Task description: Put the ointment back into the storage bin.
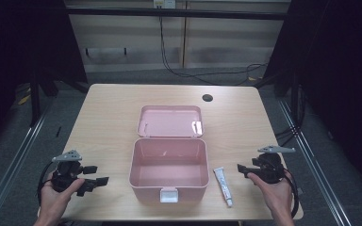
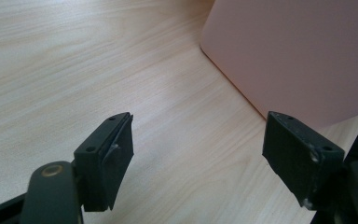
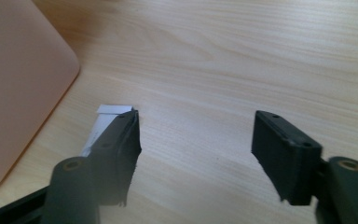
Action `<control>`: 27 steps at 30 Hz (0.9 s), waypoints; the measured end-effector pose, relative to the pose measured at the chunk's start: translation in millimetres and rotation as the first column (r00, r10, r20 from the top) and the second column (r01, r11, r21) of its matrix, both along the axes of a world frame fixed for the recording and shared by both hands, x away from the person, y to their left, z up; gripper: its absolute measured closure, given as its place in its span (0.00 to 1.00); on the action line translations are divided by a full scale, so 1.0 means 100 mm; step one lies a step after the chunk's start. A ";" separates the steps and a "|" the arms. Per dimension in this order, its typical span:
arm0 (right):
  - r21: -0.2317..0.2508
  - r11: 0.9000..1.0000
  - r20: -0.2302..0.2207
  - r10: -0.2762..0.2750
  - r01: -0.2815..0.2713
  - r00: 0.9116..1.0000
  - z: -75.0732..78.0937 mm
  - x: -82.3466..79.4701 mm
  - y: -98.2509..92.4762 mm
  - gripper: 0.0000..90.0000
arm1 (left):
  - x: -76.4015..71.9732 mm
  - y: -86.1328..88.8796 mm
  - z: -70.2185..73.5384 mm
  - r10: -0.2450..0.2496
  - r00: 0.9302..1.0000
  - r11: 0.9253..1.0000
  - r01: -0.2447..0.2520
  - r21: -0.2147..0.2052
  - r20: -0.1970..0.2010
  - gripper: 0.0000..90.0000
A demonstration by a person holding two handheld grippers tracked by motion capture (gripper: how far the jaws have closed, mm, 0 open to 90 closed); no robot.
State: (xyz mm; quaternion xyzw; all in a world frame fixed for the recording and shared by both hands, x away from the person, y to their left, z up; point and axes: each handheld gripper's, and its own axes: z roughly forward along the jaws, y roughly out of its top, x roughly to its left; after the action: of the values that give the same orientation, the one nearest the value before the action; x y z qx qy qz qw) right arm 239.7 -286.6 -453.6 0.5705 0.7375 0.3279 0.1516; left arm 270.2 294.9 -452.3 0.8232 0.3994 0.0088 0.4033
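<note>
An open pink box (image 1: 168, 170) stands at the middle of the wooden table (image 1: 108, 113), its lid (image 1: 170, 121) lying flat behind it. A small white tube (image 1: 223, 185) lies on the table just right of the box. My left gripper (image 1: 96, 175) is held low at the front left, open and empty, with the box's side (image 2: 298, 51) ahead of it to the right. My right gripper (image 1: 243, 170) is held at the front right, open and empty, just right of the tube, whose end (image 3: 103, 120) peeks out behind its left jaw beside the box (image 3: 14, 84).
A dark round hole (image 1: 207, 98) sits near the table's far right edge. Cables (image 1: 202, 73) run over the floor behind the table. A white latch (image 1: 168, 195) sticks out from the box's front wall.
</note>
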 end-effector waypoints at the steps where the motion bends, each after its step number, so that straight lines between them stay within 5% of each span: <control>1: -0.004 1.000 -0.003 0.008 -0.008 1.000 0.01 -0.01 0.01 0.41 | 0.00 0.00 0.00 -0.001 1.000 1.000 0.001 -0.001 -0.001 0.27; 9: -0.011 1.000 -0.062 0.022 -0.023 0.998 0.09 -0.05 0.07 0.53 | -0.01 0.00 0.00 -0.003 1.000 1.000 0.003 -0.007 -0.002 0.27; 13: 0.031 0.999 -0.091 0.037 -0.035 0.995 0.13 -0.06 0.09 0.58 | 0.00 0.01 0.00 -0.002 1.000 1.000 0.002 -0.010 -0.003 0.27; 18: 0.059 0.997 -0.166 0.056 -0.047 0.984 0.12 -0.06 0.15 0.59 | 0.00 0.03 0.01 0.001 1.000 1.000 -0.001 -0.018 0.003 0.27; 27: 0.070 0.991 -0.221 0.128 -0.115 0.967 0.19 -0.06 0.27 0.62 | 0.00 0.03 0.00 0.010 1.000 1.000 -0.011 -0.020 -0.004 0.27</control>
State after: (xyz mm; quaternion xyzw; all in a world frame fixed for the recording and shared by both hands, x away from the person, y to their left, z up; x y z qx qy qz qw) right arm 233.6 -259.6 -434.6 0.5617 0.7741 0.2906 0.0304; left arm 270.4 298.1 -452.1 0.8171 0.4046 0.0054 0.4106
